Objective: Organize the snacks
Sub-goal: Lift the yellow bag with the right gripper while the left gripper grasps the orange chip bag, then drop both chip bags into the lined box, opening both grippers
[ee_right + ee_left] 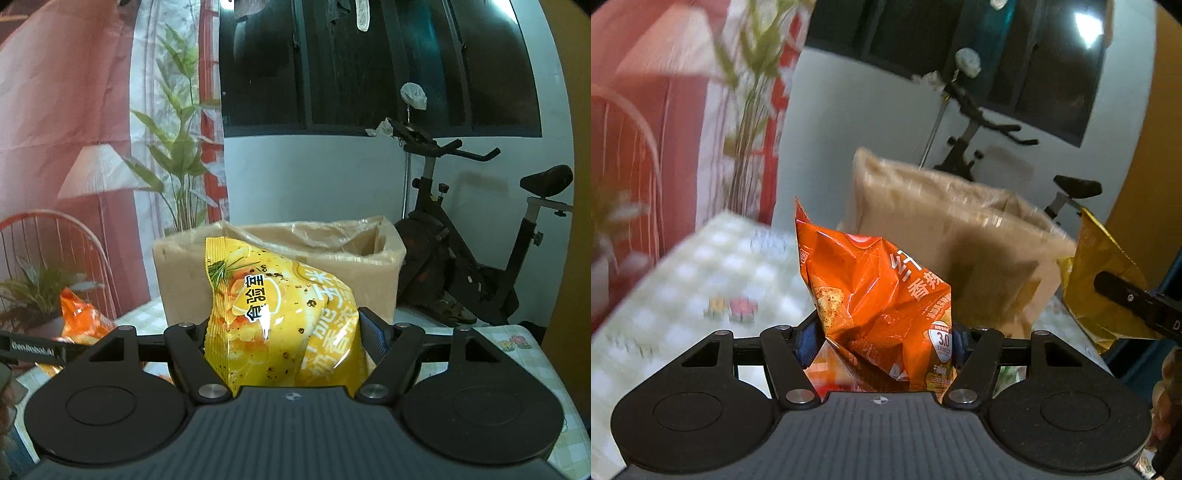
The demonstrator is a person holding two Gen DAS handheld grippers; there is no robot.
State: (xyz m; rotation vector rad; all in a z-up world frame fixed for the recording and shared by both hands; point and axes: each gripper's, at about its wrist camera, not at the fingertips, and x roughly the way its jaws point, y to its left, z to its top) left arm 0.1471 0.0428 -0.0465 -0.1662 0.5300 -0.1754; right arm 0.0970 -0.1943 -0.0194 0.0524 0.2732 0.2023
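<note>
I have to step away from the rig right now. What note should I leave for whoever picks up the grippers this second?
Left gripper: shut on the orange snack bag, lifted off the checked tablecloth.
Right gripper: shut on the yellow snack bag, held in front of the cardboard box.
The box stands open on the table behind both bags; its inside shows only a clear liner from here.
Done: both bags picked up.
Left: probably drop each bag into the box, then check the table for more snacks.
</note>
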